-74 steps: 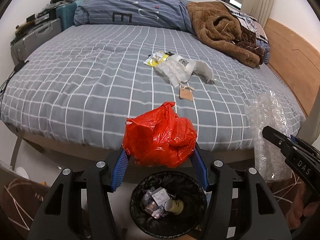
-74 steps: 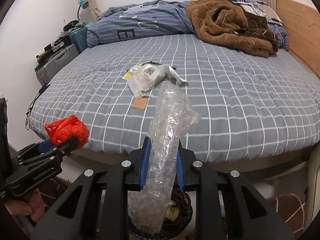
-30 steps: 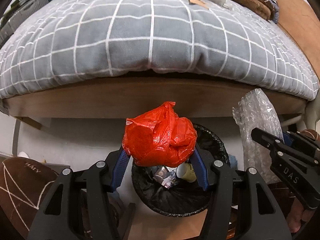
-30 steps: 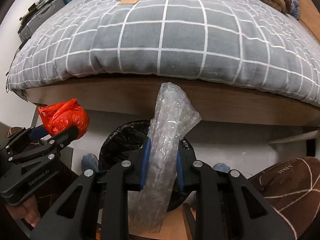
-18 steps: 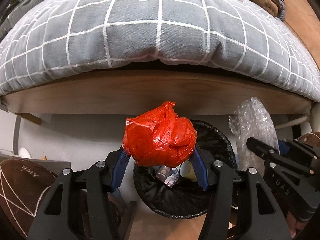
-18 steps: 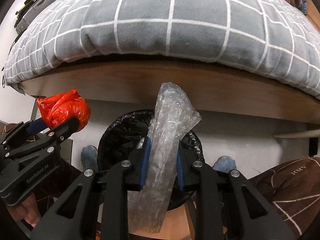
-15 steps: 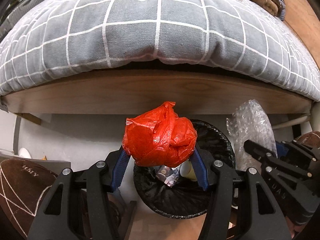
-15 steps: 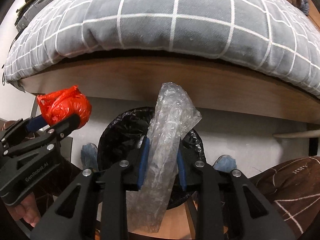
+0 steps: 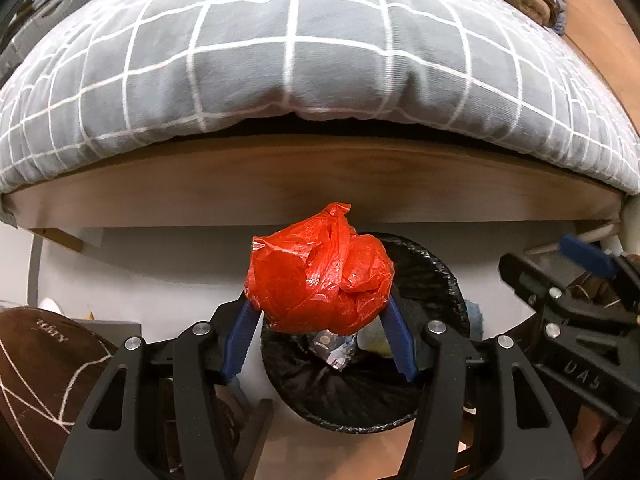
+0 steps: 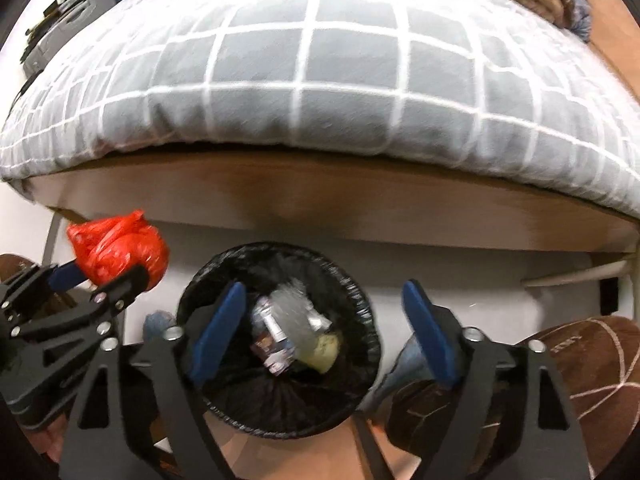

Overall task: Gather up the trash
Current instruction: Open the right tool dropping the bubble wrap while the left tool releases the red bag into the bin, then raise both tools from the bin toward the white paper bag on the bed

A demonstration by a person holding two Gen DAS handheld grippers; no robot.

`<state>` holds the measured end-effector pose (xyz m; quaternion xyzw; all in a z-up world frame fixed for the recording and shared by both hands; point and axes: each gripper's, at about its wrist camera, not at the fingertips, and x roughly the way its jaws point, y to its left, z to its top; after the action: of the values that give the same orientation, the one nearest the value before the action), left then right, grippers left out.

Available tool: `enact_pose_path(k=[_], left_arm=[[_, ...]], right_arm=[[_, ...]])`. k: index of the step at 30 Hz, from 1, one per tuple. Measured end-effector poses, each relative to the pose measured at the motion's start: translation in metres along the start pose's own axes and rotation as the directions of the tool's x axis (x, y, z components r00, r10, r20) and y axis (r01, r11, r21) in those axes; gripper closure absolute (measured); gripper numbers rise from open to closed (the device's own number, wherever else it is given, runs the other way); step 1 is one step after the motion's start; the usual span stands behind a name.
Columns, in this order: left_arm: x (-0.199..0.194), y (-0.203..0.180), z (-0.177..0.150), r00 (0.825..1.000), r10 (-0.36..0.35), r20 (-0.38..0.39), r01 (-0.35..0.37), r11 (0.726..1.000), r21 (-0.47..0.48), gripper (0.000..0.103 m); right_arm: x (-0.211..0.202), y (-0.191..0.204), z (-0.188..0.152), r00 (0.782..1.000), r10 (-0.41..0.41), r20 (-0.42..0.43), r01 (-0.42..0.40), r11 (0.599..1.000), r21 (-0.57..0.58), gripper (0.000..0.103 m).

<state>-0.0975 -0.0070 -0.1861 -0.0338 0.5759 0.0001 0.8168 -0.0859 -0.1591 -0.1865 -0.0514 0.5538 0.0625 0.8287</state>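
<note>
We hold the left gripper (image 9: 320,334) pointed forward and downward, its two blue-padded fingers (image 9: 237,340) clamped from both sides on a crumpled red bag (image 9: 320,280). The same gripper shows at the left edge of the right wrist view, seen side-on. We hold the right gripper (image 10: 324,326) at a similar downward tilt, just beside the left; its blue pads (image 10: 428,336) stand wide apart with nothing between them.

The red bag (image 9: 320,276) hides part of the bin (image 9: 436,276). Its trash (image 10: 288,328) is blurred, items unidentifiable
</note>
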Motion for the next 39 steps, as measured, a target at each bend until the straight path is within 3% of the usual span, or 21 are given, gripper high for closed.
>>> enact_pose_path(k=[5, 12, 21, 28, 30, 33, 39], left_arm=[[-0.003, -0.016, -0.002, 1.0, -0.019, -0.014, 0.019, 1.0, 0.018, 0.046], [-0.014, -0.044, -0.001, 0.997, -0.075, -0.001, 0.075, 0.996, 0.051, 0.046], [-0.014, -0.075, -0.001, 0.994, -0.109, -0.001, 0.108, 0.987, 0.115, 0.045], [-0.013, -0.081, -0.003, 0.995, -0.098, 0.015, 0.095, 0.987, 0.126, 0.029], [-0.013, -0.08, -0.003, 0.996, -0.09, 0.028, 0.086, 0.989, 0.116, 0.017], [-0.018, -0.072, -0.001, 0.995, -0.077, 0.065, 0.07, 0.992, 0.103, 0.008], [-0.034, -0.053, 0.006, 0.991, -0.055, 0.121, 0.046, 0.996, 0.079, 0.006]], right_arm=[[-0.007, -0.021, 0.002, 0.998, -0.054, 0.038, 0.052, 0.997, 0.058, 0.008], [-0.026, -0.061, 0.001, 0.987, -0.126, 0.097, 0.116, 0.988, 0.101, 0.008], [-0.024, -0.095, -0.01, 0.993, -0.095, 0.069, 0.081, 0.979, 0.189, 0.008], [-0.023, -0.084, -0.007, 0.993, -0.095, 0.077, 0.082, 0.983, 0.162, 0.008], [-0.024, -0.08, -0.008, 0.992, -0.097, 0.084, 0.083, 0.985, 0.152, 0.008], [-0.026, -0.077, -0.008, 0.99, -0.104, 0.1, 0.089, 0.986, 0.139, 0.008], [-0.036, -0.074, -0.002, 0.985, -0.095, 0.146, 0.073, 0.986, 0.149, 0.008]])
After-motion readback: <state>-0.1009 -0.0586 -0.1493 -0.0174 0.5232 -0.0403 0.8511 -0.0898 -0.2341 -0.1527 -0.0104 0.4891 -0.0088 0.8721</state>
